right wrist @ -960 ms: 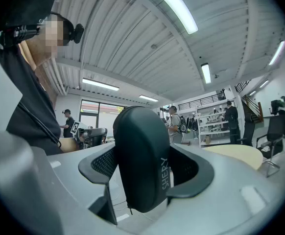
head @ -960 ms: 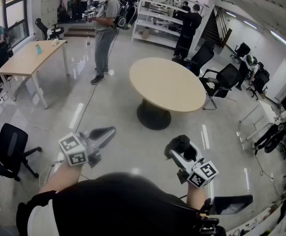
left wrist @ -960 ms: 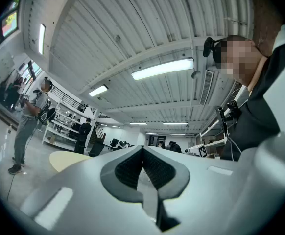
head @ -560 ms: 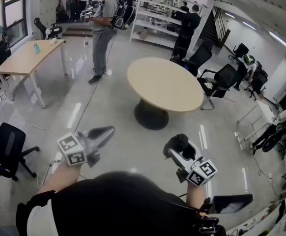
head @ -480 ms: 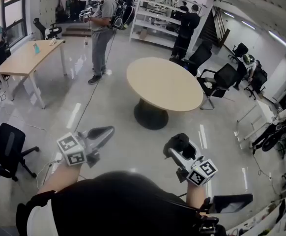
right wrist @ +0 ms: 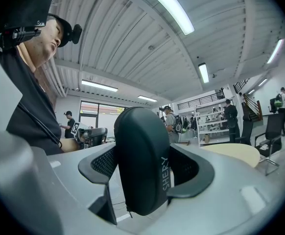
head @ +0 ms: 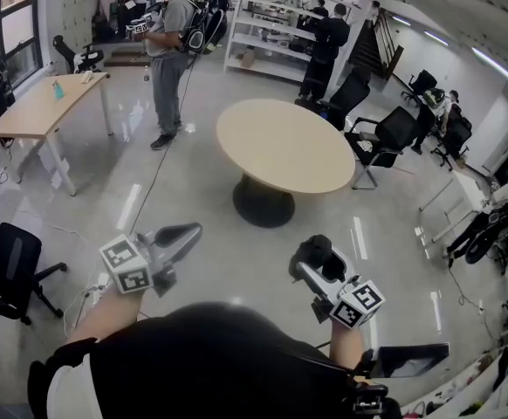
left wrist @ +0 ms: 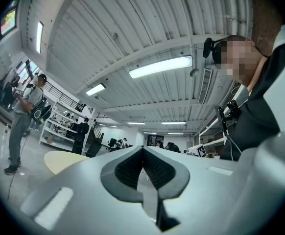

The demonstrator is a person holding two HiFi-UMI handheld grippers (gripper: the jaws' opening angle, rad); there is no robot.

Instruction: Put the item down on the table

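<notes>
Head view has the round beige table (head: 284,142) slid slightly toward the upper left since a second ago, yet well apart from both grippers, so the put-down looks not yet begun. Only the right gripper view shows the right gripper (right wrist: 150,173) clamping a dark oval hard-shell case (right wrist: 141,146); the left gripper (left wrist: 143,168) is closed and empty.

Wooden desk (head: 44,103), black chair (head: 10,262) (wheeled); white shelving (head: 271,35)
</notes>
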